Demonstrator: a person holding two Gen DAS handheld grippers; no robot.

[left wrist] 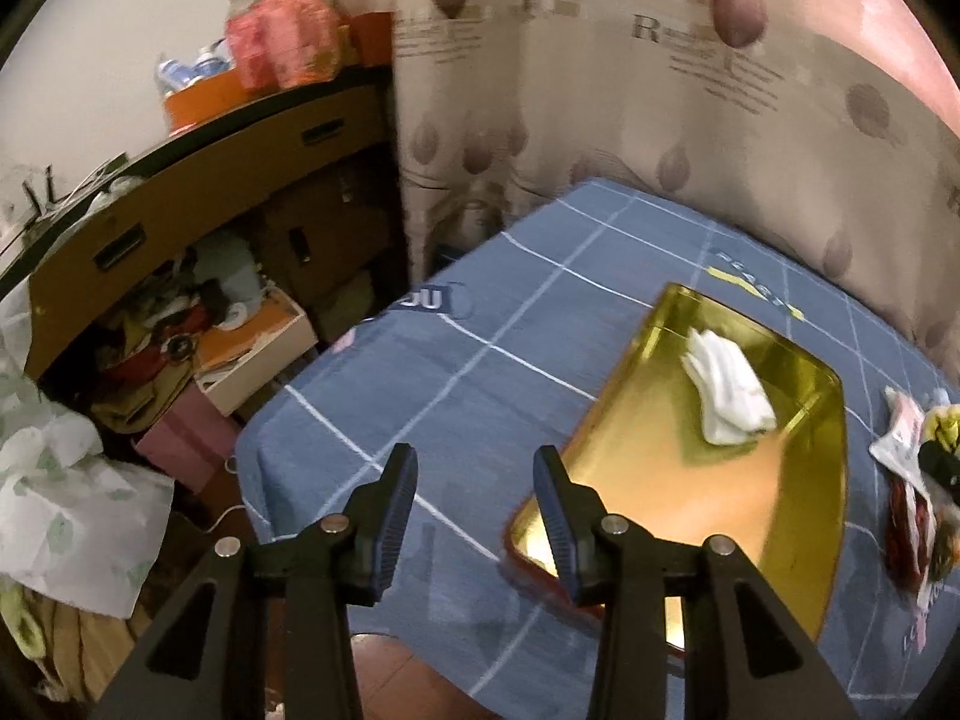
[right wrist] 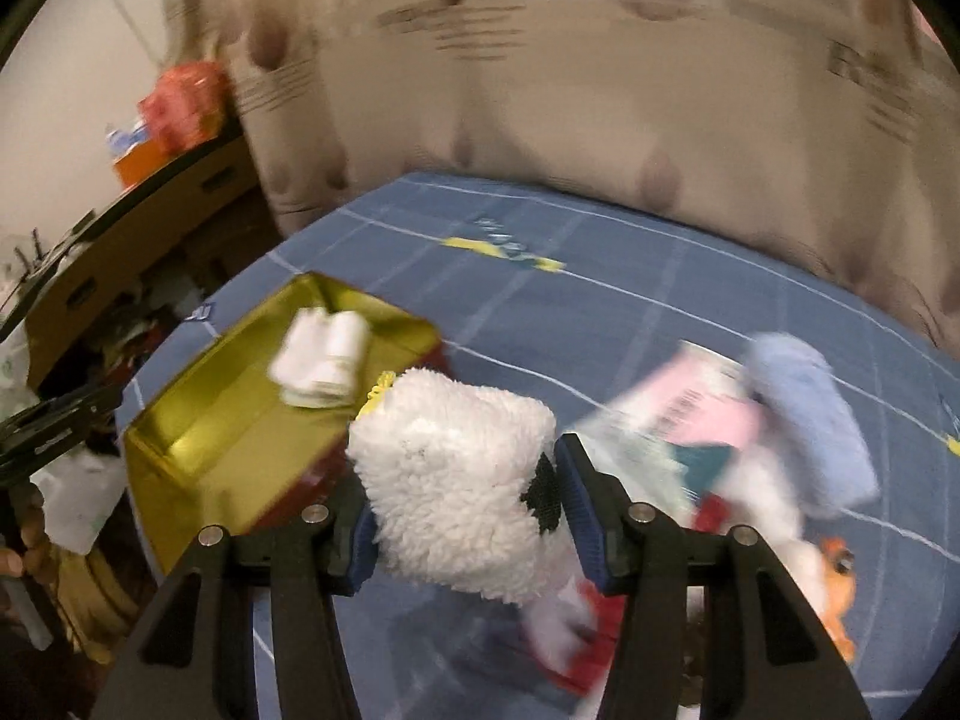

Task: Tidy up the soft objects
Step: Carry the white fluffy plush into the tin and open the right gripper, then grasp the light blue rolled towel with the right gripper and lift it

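A gold tray (left wrist: 660, 468) lies on the blue checked tablecloth (left wrist: 480, 372), and a folded white cloth bundle (left wrist: 729, 396) rests inside it. My left gripper (left wrist: 475, 456) hangs open over the table's near left part, just beside the tray's corner, with nothing between its fingers. In the right wrist view my right gripper (right wrist: 462, 480) is shut on a fluffy white plush (right wrist: 456, 456) with a black patch, held above the table to the right of the tray (right wrist: 210, 432). The white bundle (right wrist: 321, 357) shows behind the plush.
A heap of soft things lies right of the tray: a light blue towel (right wrist: 810, 420), a pink packet (right wrist: 690, 402) and an orange toy (right wrist: 837, 570). A curtain (left wrist: 600, 90) hangs behind the table. Cluttered shelves and boxes (left wrist: 180, 324) stand left of the table edge.
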